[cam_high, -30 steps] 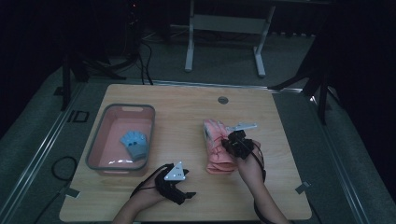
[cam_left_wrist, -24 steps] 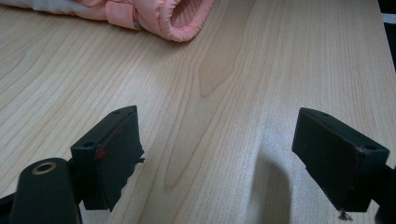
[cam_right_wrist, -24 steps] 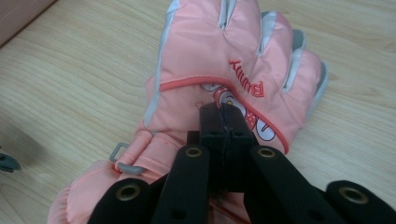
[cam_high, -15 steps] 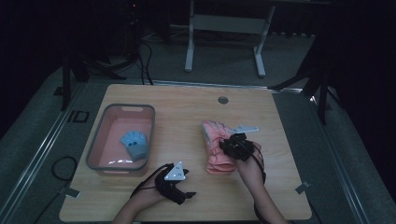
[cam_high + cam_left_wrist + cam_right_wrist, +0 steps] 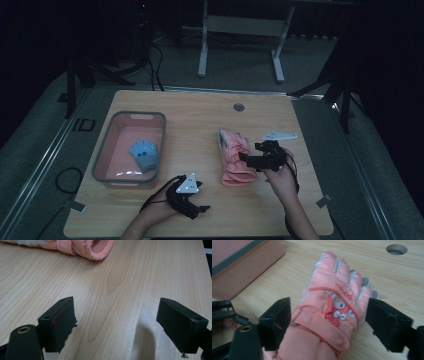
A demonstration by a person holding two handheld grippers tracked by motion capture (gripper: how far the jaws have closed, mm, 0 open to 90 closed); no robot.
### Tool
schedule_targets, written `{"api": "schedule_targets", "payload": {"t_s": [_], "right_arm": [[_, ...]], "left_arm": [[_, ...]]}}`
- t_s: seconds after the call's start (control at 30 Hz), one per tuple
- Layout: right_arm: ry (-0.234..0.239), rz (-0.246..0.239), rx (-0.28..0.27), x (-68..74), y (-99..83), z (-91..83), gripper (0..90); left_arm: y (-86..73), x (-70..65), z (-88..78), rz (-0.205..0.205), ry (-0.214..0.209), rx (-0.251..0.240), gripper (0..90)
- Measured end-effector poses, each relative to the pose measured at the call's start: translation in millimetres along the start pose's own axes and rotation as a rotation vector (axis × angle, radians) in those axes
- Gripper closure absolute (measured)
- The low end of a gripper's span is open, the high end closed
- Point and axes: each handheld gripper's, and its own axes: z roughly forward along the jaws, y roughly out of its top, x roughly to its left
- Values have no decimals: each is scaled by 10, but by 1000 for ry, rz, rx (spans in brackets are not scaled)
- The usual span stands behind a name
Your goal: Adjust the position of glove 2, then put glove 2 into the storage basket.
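Pink glove point(image 5: 234, 157) lies flat on the worktop point(image 5: 200, 115), right of the pink bin point(image 5: 107, 150), cuff toward the person. Right claw point(image 5: 243, 159) sits at the glove's right edge; its jaws have just been opening and now stand apart, the glove between them in the right gripper view point(image 5: 329, 315) with no pad pressing. Left claw point(image 5: 202, 210) rests below the glove, jaws apart over bare wood. Blue glove point(image 5: 144, 154) lies in the bin.
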Motion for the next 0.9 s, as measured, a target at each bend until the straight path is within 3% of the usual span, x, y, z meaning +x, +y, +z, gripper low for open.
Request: {"api": "schedule_targets", "payload": {"t_s": [0.17,0.3,0.4,0.5,0.67,0.83,0.9], "right_arm": [[-27,-38,-7,-86,-31,-73,189],[-81,-162,-17,-114,-66,-130,138],[-98,-208,-19,-159,-82,-192,138],[-85,-161,13,-260,-90,-254,137],[-98,-135,21,-404,-121,-319,122],[-79,-70,3,-500,-140,-339,115],[-46,-59,-17,-523,-142,-347,102]], "left_arm": [[21,-22,7,-6,9,12,156],[100,-63,-9,5,39,33,156],[190,-79,-44,7,81,39,151],[283,-82,-97,-28,95,13,150],[514,-109,-213,-74,131,-18,145],[781,-69,-285,-77,162,-27,103],[866,-25,-294,-91,181,-34,80]]}}
